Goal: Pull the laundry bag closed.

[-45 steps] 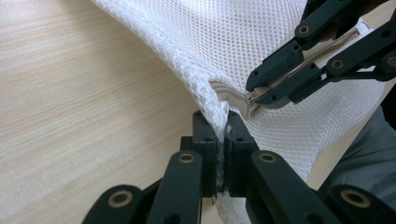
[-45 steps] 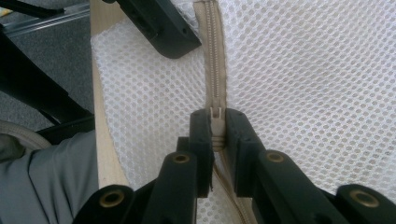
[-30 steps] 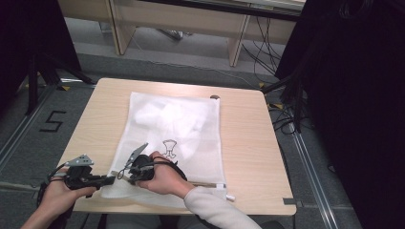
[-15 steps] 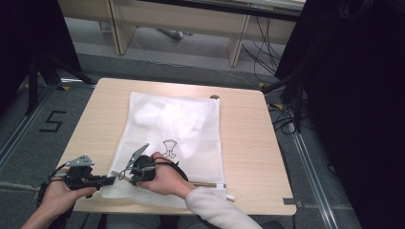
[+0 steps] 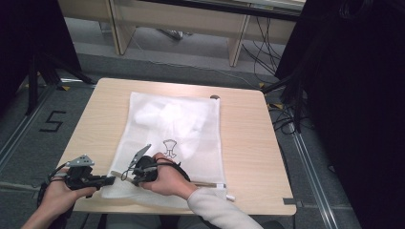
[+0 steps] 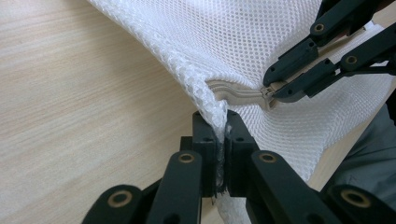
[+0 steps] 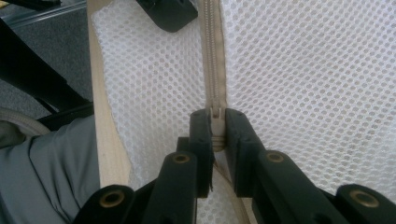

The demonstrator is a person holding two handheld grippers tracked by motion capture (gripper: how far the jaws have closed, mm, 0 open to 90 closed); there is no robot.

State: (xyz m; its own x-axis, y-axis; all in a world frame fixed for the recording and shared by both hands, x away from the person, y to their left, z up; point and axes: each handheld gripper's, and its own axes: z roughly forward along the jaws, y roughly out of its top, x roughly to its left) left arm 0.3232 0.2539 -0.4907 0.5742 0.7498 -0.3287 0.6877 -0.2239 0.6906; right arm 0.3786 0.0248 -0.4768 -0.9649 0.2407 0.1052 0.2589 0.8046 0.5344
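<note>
Your white mesh laundry bag (image 5: 172,138), lying mid-frame on the table (image 5: 248,143), is light, limp and bunches easily, so keep your left gripper (image 6: 221,140) clamped on its corner while your right gripper (image 7: 216,128) pinches the zipper pull (image 7: 215,114)

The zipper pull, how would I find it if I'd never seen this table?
Start at the wooden table and find the white mesh bag lying on it. Along the bag's near edge runs a beige zipper. The zipper pull is the small beige tab pinched between the right tongs, unlike the plain mesh that the left tongs clamp.
</note>
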